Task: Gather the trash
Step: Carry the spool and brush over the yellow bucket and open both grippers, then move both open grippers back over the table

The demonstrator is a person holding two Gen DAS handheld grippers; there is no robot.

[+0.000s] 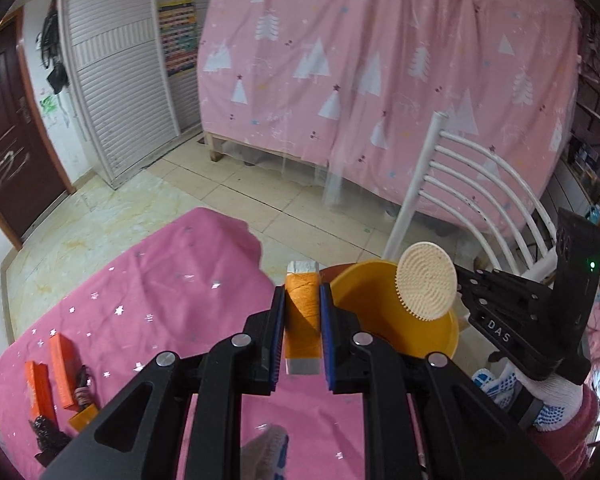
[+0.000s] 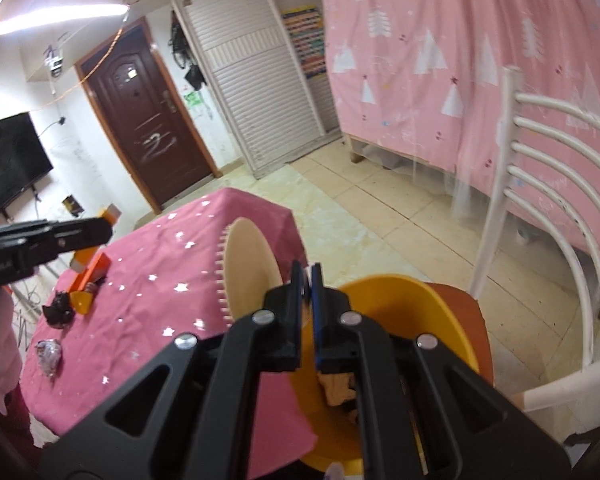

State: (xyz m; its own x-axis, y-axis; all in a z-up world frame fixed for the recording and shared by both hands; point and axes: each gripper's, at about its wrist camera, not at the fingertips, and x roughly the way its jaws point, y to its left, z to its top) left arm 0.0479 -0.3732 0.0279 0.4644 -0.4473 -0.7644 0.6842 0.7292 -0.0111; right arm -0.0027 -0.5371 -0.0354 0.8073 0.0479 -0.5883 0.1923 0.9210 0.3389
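My left gripper (image 1: 302, 316) is shut on an orange box with silver ends (image 1: 302, 320) and holds it above the table, just left of the yellow bowl (image 1: 364, 304). My right gripper (image 2: 307, 280) is shut on the edge of a round cream bristle brush (image 2: 248, 264), held over the yellow bowl (image 2: 412, 300); the brush also shows in the left wrist view (image 1: 426, 286). Crumpled brownish trash (image 2: 338, 390) lies inside the bowl. The left gripper and its box show at the left of the right wrist view (image 2: 110, 216).
The pink star-print tablecloth (image 1: 172, 300) carries orange boxes (image 1: 54, 372), a black crumpled wrapper (image 2: 60, 308) and a clear crumpled wrapper (image 2: 49, 354). The bowl sits on a white chair (image 2: 540, 208) with an orange seat. A pink curtained bed (image 1: 380, 60) stands behind.
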